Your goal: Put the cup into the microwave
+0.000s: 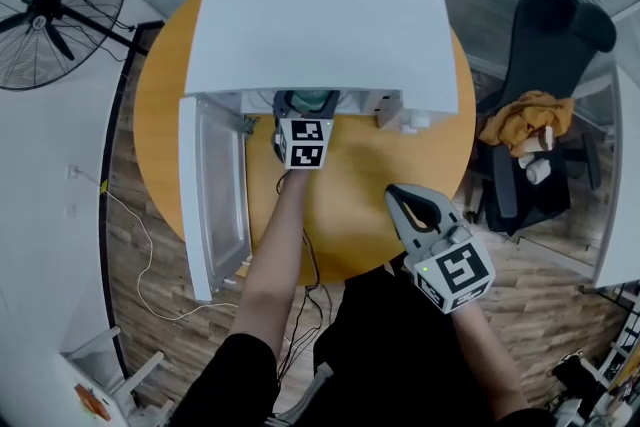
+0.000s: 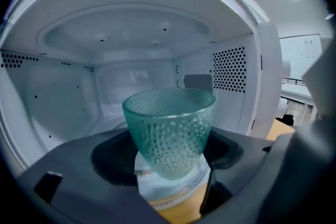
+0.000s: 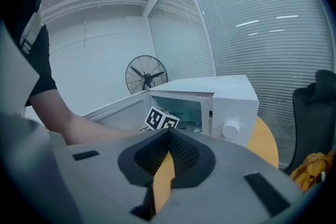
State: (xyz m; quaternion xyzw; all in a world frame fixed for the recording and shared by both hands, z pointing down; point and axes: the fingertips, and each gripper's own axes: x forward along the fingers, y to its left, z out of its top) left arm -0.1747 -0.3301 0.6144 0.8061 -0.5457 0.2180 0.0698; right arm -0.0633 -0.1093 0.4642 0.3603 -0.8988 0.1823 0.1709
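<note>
The left gripper, clamped on the cup, holds it at the open microwave's mouth, top center, apparently leaving only placing and release, while the right gripper waits closed and empty, lower right.

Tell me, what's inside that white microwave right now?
Only bare white walls show in the microwave; the left gripper holds a green cup at its opening. The cup and jaws cover part of the floor.

Fingers clamp teal dimpled cup, facing open microwave cavity.
</note>
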